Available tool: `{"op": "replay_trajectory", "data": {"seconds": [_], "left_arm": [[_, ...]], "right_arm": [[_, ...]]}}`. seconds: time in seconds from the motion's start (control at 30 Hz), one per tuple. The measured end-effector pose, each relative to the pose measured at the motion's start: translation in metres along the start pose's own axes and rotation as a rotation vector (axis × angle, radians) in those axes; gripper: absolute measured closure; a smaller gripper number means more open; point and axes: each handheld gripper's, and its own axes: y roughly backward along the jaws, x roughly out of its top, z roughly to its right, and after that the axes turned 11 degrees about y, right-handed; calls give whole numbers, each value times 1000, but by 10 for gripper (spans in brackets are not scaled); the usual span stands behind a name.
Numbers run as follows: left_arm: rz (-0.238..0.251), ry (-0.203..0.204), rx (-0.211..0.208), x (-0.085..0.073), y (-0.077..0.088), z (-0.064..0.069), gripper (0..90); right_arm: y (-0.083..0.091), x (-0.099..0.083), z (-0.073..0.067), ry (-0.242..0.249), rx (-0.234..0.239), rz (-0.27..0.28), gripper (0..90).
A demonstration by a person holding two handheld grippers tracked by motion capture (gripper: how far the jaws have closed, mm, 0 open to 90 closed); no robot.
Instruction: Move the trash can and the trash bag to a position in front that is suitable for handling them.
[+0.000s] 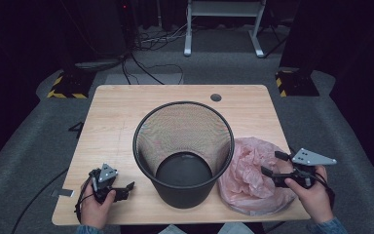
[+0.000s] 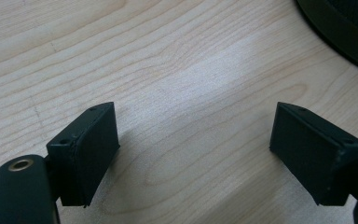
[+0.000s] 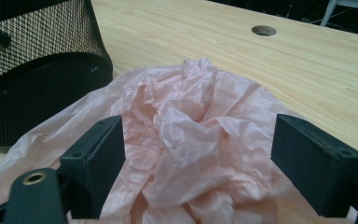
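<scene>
A crumpled pink plastic bag (image 1: 253, 178) lies on the table (image 1: 117, 122), touching the right side of the black mesh bin (image 1: 183, 151), which stands upright and looks bare inside, though its dark floor is hard to read. The likely job is lining the bin with that bag.

The right gripper (image 1: 276, 169) hovers just over the bag's near edge, its fingers (image 3: 95, 163) spread wide with the wrinkled film rising between them; nothing is pinched yet. The left gripper (image 1: 121, 189) rests low beside the bin's left side, fingers (image 2: 86, 149) also spread, over bare wood.

To do this grab well, the right gripper should sink onto a raised fold near the middle of the heap rather than a flat layer, so the fingers close on film and not on the table. A mouth edge would be the better hold, as it lets the left gripper take the opposite lip and open the bag over the rim. Thin film slips, so close fully before lifting.
</scene>
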Motion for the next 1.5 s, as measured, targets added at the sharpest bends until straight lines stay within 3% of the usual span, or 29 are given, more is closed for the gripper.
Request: {"op": "replay_trajectory", "data": {"seconds": [0.37, 0.7, 0.87, 1.03, 1.37, 1.5], "left_arm": [[0, 0, 0, 0, 0, 0, 153], [0, 0, 0, 0, 0, 0, 153], [1, 1, 0, 0, 0, 0, 153], [0, 0, 0, 0, 0, 0, 153], [1, 1, 0, 0, 0, 0, 153], [0, 0, 0, 0, 0, 0, 153]], "right_arm": [[-36, -30, 0, -4, 1, -78, 154], [-51, -54, -2, -3, 29, -138, 146], [-53, -54, -4, 13, 30, -172, 144], [-61, -51, -9, 56, 28, -242, 137], [-61, -51, -8, 48, 37, -239, 153], [-60, -52, -8, 52, 39, -224, 268]]}}
